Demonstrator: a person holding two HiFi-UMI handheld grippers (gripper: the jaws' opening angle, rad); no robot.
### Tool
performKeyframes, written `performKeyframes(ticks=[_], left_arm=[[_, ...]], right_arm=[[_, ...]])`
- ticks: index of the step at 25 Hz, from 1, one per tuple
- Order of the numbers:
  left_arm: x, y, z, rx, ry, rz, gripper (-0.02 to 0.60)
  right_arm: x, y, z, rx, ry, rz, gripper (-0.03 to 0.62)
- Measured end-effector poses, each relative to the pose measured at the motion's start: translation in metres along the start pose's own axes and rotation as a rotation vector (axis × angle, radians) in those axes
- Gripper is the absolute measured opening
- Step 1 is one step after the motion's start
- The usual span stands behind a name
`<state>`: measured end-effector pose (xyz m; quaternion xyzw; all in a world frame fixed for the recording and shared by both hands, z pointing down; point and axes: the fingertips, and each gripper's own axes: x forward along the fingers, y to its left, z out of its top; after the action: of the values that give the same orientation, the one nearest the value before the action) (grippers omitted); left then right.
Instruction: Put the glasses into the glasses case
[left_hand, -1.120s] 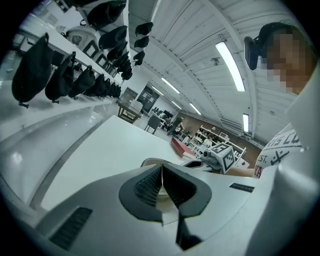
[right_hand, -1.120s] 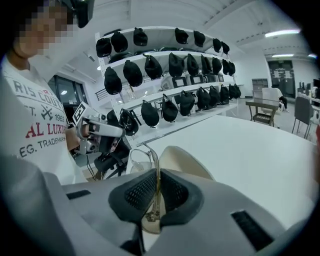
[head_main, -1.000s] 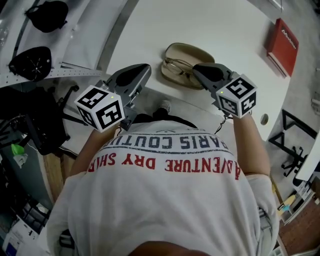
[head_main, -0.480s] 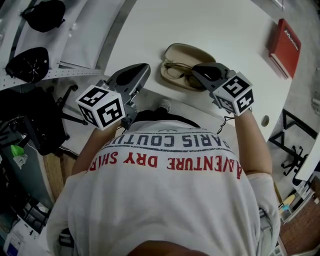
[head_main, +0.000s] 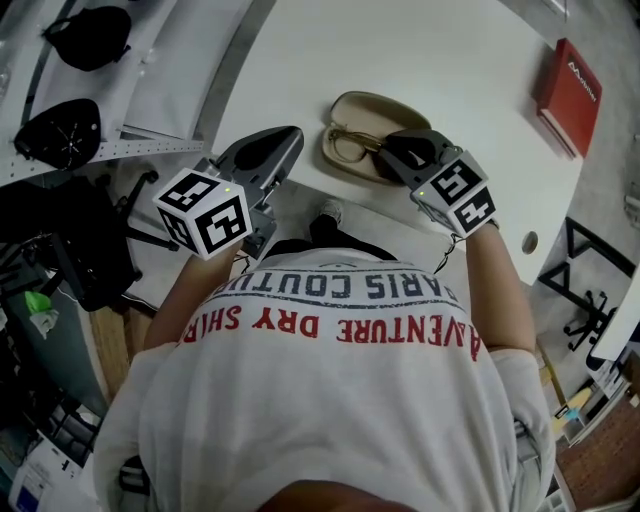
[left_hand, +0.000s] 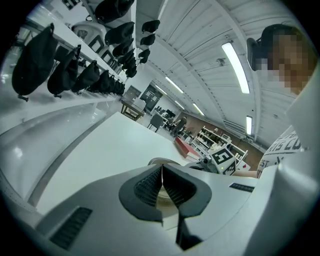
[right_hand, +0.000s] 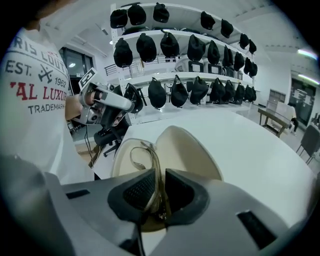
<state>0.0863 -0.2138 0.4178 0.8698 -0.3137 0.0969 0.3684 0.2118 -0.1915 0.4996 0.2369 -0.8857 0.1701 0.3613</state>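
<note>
A beige glasses case (head_main: 372, 112) lies open on the white table (head_main: 450, 60), close to its near edge. Thin-framed glasses (head_main: 350, 146) rest in the case's lower shell. My right gripper (head_main: 397, 158) is shut on the glasses' frame at their right end. In the right gripper view the frame (right_hand: 148, 161) runs up from between the pads of the right gripper (right_hand: 159, 192), over the tray (right_hand: 121, 161) and beside the raised lid (right_hand: 192, 150). My left gripper (head_main: 284, 137) hovers to the case's left, shut and empty; the left gripper (left_hand: 161, 176) points at the case (left_hand: 159, 161).
A red book (head_main: 566, 80) lies at the table's far right. Black caps (head_main: 58, 127) sit on white shelves to the left, beyond the table's left edge. A round cable hole (head_main: 528, 240) is near the right front corner. Caps (right_hand: 172, 92) also line shelves behind the case.
My right gripper has sunk a little and rolled, bringing the glasses down into the case. The left gripper has stayed put.
</note>
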Motion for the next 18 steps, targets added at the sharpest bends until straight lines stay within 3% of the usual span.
performKeyframes(ticks=[1, 5, 9, 15, 18], left_arm=[[-0.001, -0.002, 0.000, 0.003, 0.008, -0.005, 0.028], [-0.001, -0.009, -0.001, 0.015, 0.037, -0.030, 0.028], [-0.003, -0.026, -0.002, 0.042, 0.056, -0.082, 0.028], [-0.019, -0.058, -0.006, 0.093, 0.059, -0.161, 0.028], [-0.030, -0.075, -0.008, 0.113, 0.053, -0.199, 0.028]], right_arm=[[-0.001, 0.000, 0.001, 0.004, 0.001, -0.009, 0.047], [-0.010, -0.001, 0.007, 0.043, -0.027, -0.053, 0.178], [-0.038, 0.001, 0.024, 0.151, -0.160, -0.118, 0.207], [-0.098, 0.033, 0.053, 0.353, -0.465, -0.176, 0.204], [-0.120, 0.059, 0.070, 0.388, -0.572, -0.165, 0.138]])
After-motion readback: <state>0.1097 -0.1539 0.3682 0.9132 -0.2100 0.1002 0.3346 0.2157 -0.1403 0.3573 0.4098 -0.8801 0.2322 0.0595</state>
